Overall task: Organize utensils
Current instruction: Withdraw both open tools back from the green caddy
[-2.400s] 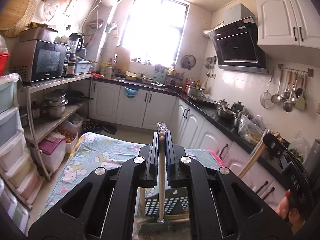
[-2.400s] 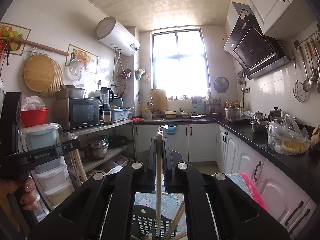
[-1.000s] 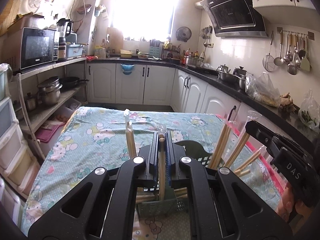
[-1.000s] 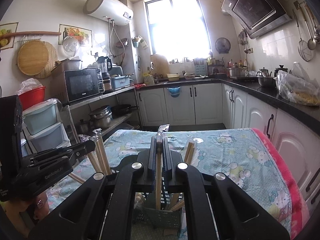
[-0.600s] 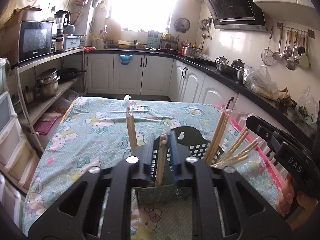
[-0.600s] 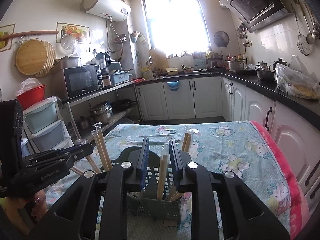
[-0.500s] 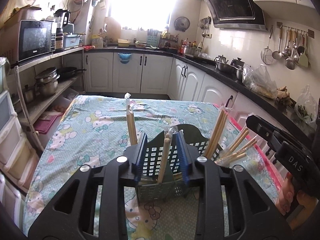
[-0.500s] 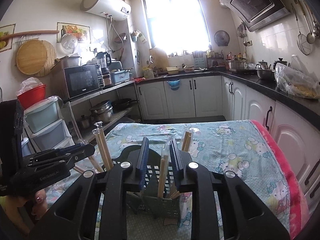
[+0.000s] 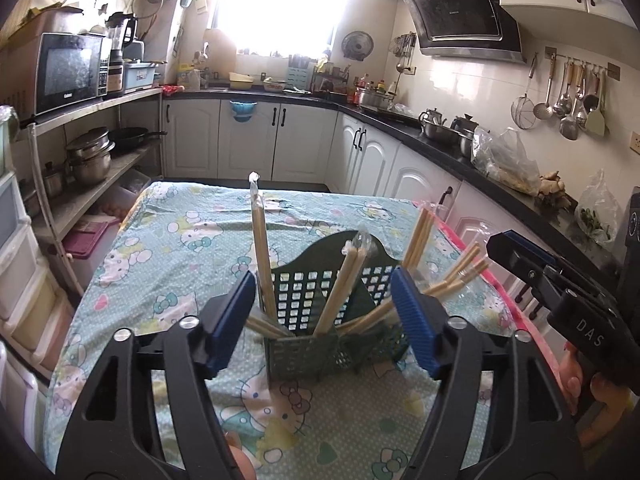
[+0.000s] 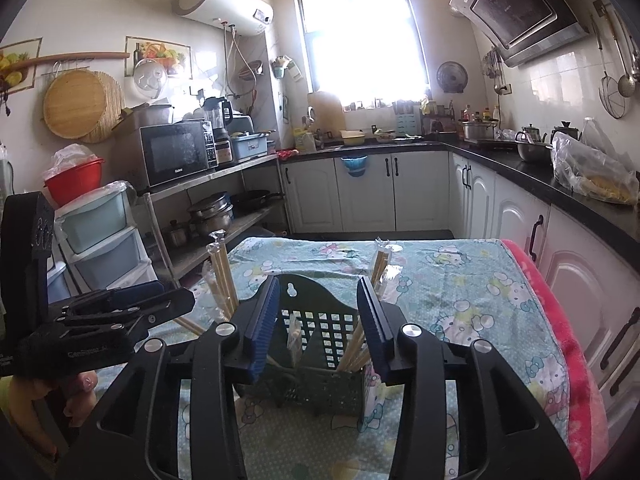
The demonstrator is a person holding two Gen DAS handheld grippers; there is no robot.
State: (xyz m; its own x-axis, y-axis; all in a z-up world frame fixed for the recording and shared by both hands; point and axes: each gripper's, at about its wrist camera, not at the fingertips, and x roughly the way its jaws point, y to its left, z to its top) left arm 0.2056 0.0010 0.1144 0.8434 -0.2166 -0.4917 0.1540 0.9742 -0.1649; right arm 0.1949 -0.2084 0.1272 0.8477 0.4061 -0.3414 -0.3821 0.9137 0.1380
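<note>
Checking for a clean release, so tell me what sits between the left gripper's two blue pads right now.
In the left wrist view, the left gripper has just been opening; between its pads stand the dark basket and a leaning wrapped chopstick pair, untouched.

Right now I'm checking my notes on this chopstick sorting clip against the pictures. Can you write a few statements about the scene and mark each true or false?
1. The dark green basket stands on the cartoon-print tablecloth. True.
2. The left tool is clamped on a wrapped pair of chopsticks. False: its jaws have just been opening, and the pair leans free in the basket between them.
3. The right tool is open. True; its jaws have just been opening too.
4. All the chopsticks lie flat on the cloth. False: they stand or lean in the basket.
5. A microwave sits on the left-hand shelf. True.
</note>
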